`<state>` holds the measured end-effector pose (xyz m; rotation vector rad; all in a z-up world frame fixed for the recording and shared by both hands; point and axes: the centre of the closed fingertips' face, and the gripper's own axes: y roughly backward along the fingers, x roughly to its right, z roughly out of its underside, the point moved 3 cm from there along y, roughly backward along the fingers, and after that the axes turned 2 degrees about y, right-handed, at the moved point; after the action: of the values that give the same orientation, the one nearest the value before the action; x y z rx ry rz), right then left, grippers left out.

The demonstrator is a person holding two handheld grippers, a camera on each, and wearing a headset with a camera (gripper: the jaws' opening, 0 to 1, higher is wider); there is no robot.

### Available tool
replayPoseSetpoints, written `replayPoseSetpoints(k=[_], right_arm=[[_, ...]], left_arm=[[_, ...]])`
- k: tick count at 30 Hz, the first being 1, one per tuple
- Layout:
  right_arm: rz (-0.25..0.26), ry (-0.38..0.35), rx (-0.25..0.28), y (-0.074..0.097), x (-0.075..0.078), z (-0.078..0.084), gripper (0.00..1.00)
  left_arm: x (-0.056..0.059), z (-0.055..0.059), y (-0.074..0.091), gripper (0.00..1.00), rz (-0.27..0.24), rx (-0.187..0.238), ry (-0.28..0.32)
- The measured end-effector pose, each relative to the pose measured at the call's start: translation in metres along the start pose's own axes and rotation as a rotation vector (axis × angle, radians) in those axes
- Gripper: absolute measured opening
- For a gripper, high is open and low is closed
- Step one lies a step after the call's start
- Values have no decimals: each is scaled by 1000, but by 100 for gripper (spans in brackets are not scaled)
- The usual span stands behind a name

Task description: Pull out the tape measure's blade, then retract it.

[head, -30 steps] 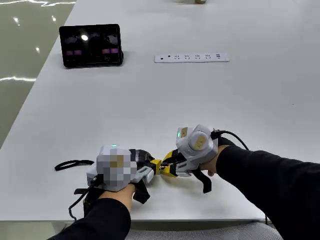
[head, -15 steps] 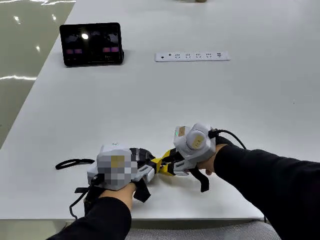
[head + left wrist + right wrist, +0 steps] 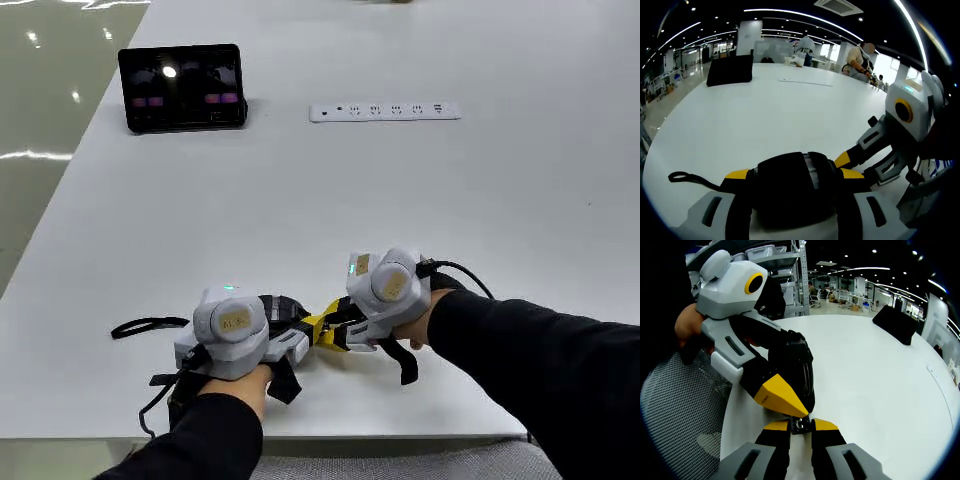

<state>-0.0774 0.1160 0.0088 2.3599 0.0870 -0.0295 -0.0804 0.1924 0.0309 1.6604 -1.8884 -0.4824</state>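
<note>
Near table edge (image 3: 400,425): black tape measure (image 3: 790,197) in left tongs (image 3: 795,174), strap (image 3: 690,178) trailing.

A large open-plan office or lab hall. The work surface is a long white bench (image 3: 300,200), with a white power strip (image 3: 385,112) lying towards its far edge and a dark, propped-up screen (image 3: 182,88) near its far left corner. Past the left edge the floor (image 3: 40,120) is glossy and mirrors the ceiling lamps. The left gripper view takes in a dark ceiling with long curved light strips (image 3: 800,12) and a square air vent (image 3: 838,6) — and people (image 3: 860,57) standing beyond the far edge of the bench. The right gripper view shows metal shelving (image 3: 799,275) stacked with storage bins (image 3: 762,251), more desks and chairs (image 3: 840,297) further back, and a grey mesh seat (image 3: 675,405) at the near edge.
</note>
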Motion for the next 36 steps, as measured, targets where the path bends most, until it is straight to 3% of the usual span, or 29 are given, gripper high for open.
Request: replayPoseSetpoints(k=[16,27,36], right_arm=[[6,-21,-9,-3,1,1,12],[-5,5,-20,-7,-1,-2,12],[-1,-15,10,-6,-1,-1,12]], left_arm=[[0,0,0,64,1,1,3],[0,0,0,64,3,0,3],[0,0,0,65,4,4,5]])
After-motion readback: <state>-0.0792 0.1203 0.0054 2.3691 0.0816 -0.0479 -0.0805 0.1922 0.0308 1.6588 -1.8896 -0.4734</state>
